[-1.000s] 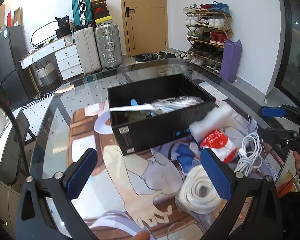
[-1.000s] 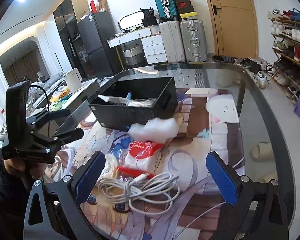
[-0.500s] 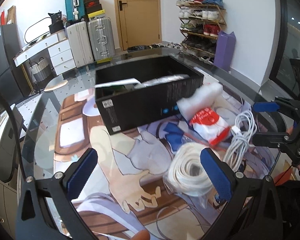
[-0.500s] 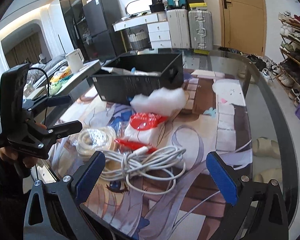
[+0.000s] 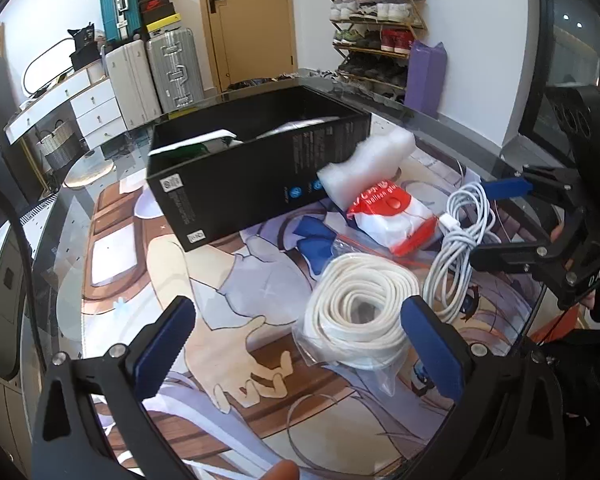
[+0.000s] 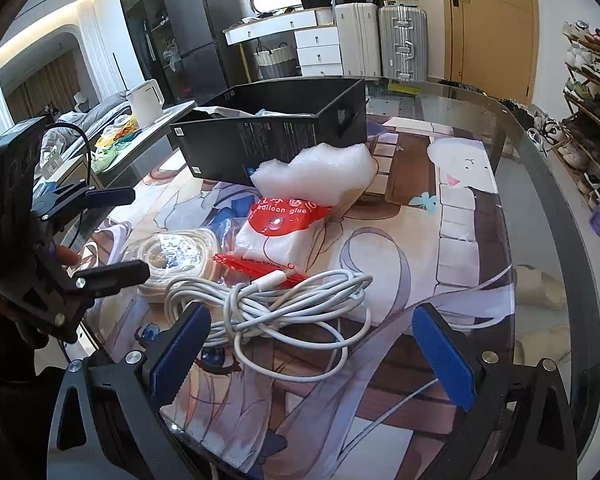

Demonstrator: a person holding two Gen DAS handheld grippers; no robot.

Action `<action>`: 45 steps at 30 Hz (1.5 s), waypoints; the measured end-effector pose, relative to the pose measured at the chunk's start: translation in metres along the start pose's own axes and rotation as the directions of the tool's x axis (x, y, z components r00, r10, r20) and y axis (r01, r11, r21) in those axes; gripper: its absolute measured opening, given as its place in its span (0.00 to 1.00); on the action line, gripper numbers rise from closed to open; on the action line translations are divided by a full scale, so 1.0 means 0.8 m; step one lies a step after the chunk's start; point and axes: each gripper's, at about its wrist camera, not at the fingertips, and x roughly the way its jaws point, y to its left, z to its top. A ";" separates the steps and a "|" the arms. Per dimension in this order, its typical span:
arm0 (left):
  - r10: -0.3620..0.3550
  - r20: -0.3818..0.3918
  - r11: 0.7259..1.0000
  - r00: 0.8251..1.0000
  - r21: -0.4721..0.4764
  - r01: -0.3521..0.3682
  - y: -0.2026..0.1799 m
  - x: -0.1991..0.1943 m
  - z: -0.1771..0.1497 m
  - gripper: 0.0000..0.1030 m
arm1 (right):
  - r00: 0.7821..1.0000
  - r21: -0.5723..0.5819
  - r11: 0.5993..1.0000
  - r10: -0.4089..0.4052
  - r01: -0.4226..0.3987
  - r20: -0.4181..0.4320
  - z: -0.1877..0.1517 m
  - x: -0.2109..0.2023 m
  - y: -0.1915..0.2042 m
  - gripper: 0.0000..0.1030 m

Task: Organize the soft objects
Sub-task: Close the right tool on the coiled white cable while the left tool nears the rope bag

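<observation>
White dominates the loose pile beside the black box (image 5: 260,168): a bagged coil of flat white cord (image 5: 356,308), a tangled white charging cable (image 6: 276,304), a red-and-white packet of balloon glue (image 6: 276,228) and a lump of white foam (image 6: 316,176) leaning against the box wall. The left gripper (image 5: 300,344) is spread wide and empty, its right pad just over the bagged cord; the right gripper (image 6: 312,348) is likewise wide open with nothing in it, poised above the cable. The step in hand looks like a first pick from the pile for the box, which already holds some items, though what they are is hard to tell from these angles. To do it well, I would bring one claw down squarely over the thick middle of a bundle rather than a stray loop, since a slack cable will trail and snag the packet's red zip strip touching it; the slippery bag around the cord wants a bite through plastic and coil together. Everything rests on a glass table (image 6: 540,168) laid over an anime-print mat (image 5: 228,288). Beyond it stand suitcases (image 5: 152,68), a white dresser (image 6: 316,48), a wooden door (image 5: 248,20) and a shoe rack (image 5: 376,32).
</observation>
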 end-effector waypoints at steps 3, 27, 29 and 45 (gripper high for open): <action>-0.006 -0.014 1.000 1.000 0.013 0.006 -0.005 0.003 -0.001 1.00 | 1.000 0.002 1.000 -0.004 0.004 -0.004 0.002 0.004 -0.002 0.99; -0.052 -0.064 0.995 0.997 0.076 0.057 -0.023 0.019 0.006 1.00 | 0.999 0.019 0.999 0.030 -0.030 -0.018 0.000 0.017 -0.006 0.99; -0.056 -0.069 0.995 0.996 0.072 0.061 -0.022 0.022 0.007 1.00 | 0.999 0.021 0.999 0.035 -0.035 -0.016 0.000 0.017 -0.006 0.99; -0.045 -0.090 0.998 0.995 0.048 0.050 0.000 0.027 -0.002 1.00 | 0.999 0.014 0.999 0.047 -0.046 -0.003 0.001 0.019 -0.007 0.99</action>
